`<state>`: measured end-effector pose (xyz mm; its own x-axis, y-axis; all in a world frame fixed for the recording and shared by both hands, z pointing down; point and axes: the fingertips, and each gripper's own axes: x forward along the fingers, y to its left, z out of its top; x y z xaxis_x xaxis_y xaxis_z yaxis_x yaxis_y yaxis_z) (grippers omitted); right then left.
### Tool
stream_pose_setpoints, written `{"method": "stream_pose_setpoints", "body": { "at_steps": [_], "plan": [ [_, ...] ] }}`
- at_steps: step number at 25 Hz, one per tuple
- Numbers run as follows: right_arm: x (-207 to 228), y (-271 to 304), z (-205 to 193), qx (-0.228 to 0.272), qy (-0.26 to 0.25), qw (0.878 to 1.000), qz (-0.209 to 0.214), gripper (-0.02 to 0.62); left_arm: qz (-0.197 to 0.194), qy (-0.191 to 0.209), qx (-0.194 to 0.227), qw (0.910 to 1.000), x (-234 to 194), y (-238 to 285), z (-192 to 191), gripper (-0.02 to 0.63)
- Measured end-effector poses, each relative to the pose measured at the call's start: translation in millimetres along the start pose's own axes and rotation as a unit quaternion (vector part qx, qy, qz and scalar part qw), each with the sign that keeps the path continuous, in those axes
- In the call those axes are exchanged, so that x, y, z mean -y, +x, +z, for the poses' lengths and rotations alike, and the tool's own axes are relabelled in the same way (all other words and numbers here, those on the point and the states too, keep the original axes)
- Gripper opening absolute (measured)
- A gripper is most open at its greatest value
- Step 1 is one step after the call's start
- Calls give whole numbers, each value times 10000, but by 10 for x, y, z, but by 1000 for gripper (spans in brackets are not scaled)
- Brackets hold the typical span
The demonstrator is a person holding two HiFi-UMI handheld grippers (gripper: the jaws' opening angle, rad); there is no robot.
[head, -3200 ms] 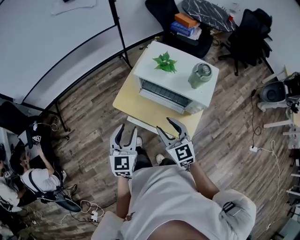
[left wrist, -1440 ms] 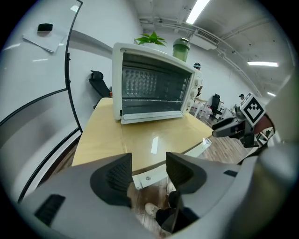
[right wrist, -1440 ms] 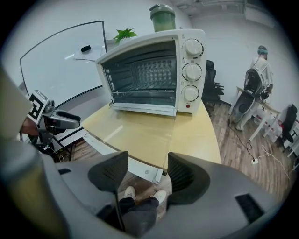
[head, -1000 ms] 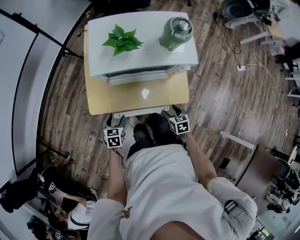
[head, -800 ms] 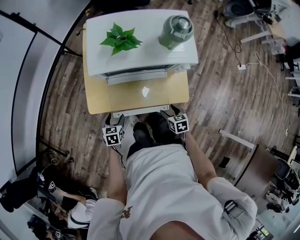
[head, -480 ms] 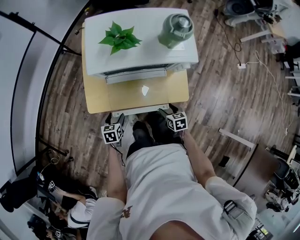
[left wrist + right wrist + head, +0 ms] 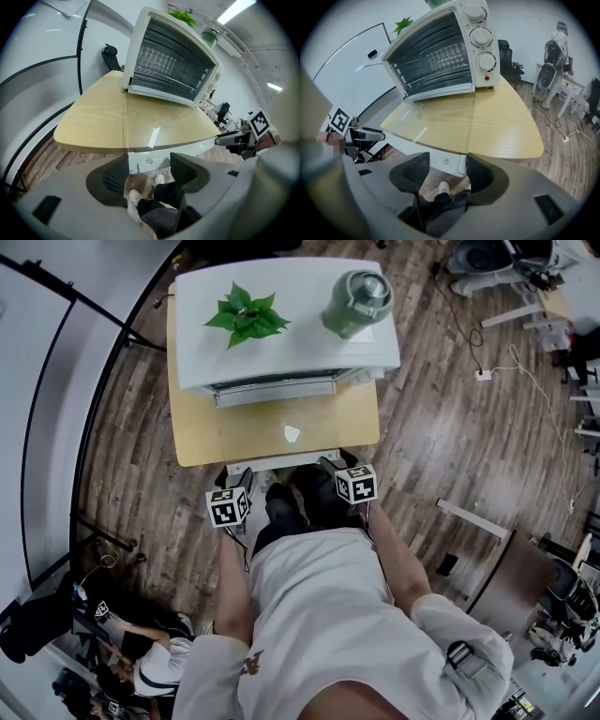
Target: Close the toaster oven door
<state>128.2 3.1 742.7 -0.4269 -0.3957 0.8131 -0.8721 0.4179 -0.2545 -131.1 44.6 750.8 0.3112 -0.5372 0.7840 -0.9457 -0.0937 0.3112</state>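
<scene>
The white toaster oven (image 7: 281, 343) stands on a wooden table (image 7: 192, 432), with its glass door (image 7: 281, 427) dropped flat towards me. The door's white handle (image 7: 281, 463) runs along its near edge. My left gripper (image 7: 147, 171) sits low at the handle's left end (image 7: 143, 161); its jaws are closing, that end lies between them, and the pads do not press it. My right gripper (image 7: 447, 171) is open at the handle's right end (image 7: 459, 165). The oven's cavity (image 7: 436, 58) and knobs (image 7: 480, 35) show in the right gripper view.
A green plant (image 7: 246, 315) and a green jar (image 7: 357, 301) stand on the oven's top. A black whiteboard stand (image 7: 84, 409) curves along the left. My legs and shoes (image 7: 140, 197) are under the table edge. Chairs and cables lie to the right.
Since the earliest frame I have come up to the table, and both grippers have dropped to the open door's handle. Over the last second they have only shifted slightly.
</scene>
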Motion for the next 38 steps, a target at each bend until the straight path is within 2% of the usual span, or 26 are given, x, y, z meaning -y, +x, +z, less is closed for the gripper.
{"method": "stream_pose_setpoints", "body": {
  "at_steps": [18, 29, 34, 38],
  "plan": [
    [-91, -276, 170, 235, 61, 9996, 148, 255, -149, -98, 193, 9997, 100, -276, 171, 282],
    [-161, -523, 363, 554, 241, 9977, 294, 259, -238, 0, 506, 9984, 184, -526, 387, 288],
    [-182, -630, 467, 704, 96, 9972, 213, 262, -244, 54, 640, 9976, 214, -621, 493, 290],
    [-194, -690, 538, 887, 280, 9953, 266, 255, -283, 28, 745, 9968, 229, -688, 559, 290]
  ]
}}
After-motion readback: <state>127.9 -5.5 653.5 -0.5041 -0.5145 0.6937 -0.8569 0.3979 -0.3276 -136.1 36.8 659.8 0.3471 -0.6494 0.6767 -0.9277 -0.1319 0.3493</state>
